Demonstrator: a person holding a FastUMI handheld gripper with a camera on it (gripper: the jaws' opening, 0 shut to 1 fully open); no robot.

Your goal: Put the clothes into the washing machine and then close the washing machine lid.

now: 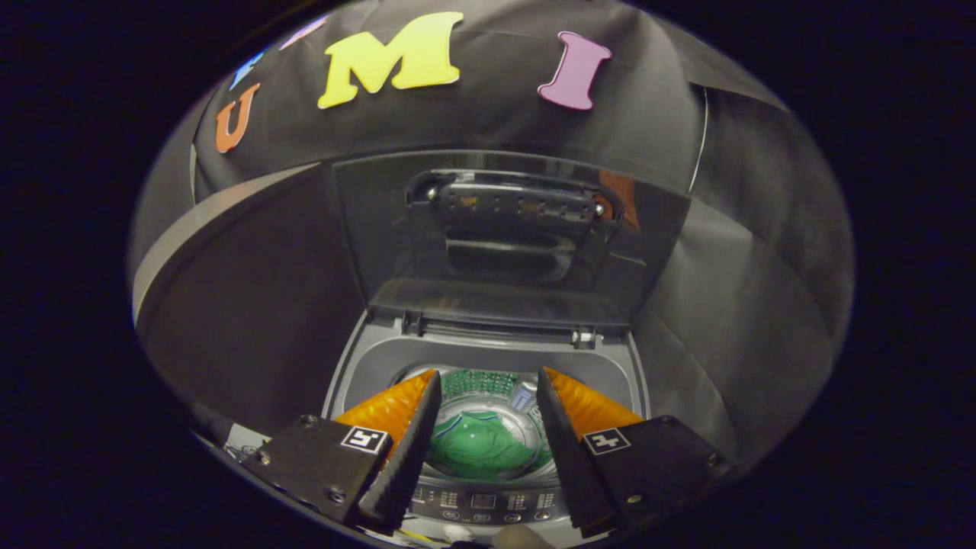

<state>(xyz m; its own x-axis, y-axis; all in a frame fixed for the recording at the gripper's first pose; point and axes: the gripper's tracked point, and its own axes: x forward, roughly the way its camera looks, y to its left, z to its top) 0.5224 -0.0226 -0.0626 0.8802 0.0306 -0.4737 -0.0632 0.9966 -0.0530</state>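
The tool (pixel 488 396) is positioned directly above the washing machine (pixel 351 381), with its two fingers (pixel 400 435) spread apart and nothing between them; neither finger touches the machine or the garment. Each finger carries one orange ribbed outer face and one black toothed inner pad, and each black finger base bears one small square marker, two markers in total. The rear of the tool is cut off from view. Directly under the finger bases, at the near edge of the washing machine, lies one control panel (pixel 482 502) with rows of small buttons and a display; its markings are too small to make out, and both finger bases cover its ends. Beyond the panel, seen through the gap between the fingers, is the round drum (pixel 488 381) of the washing machine. One green garment (pixel 480 446) lies crumpled at the bottom of the drum, with white trim visible on it; its edges are partly hidden behind the finger pads. One small pale cylindrical fitting (pixel 523 396) stands at the far right wall of the drum; its nature cannot be determined. Behind the drum opening, at the rear of the washing machine, two hinge points carry one lid (pixel 381 229), which stands fully raised and upright. The lid's inner face shows one dark moulded handle recess, dimly lit and reflective, so its detail is hard to read.
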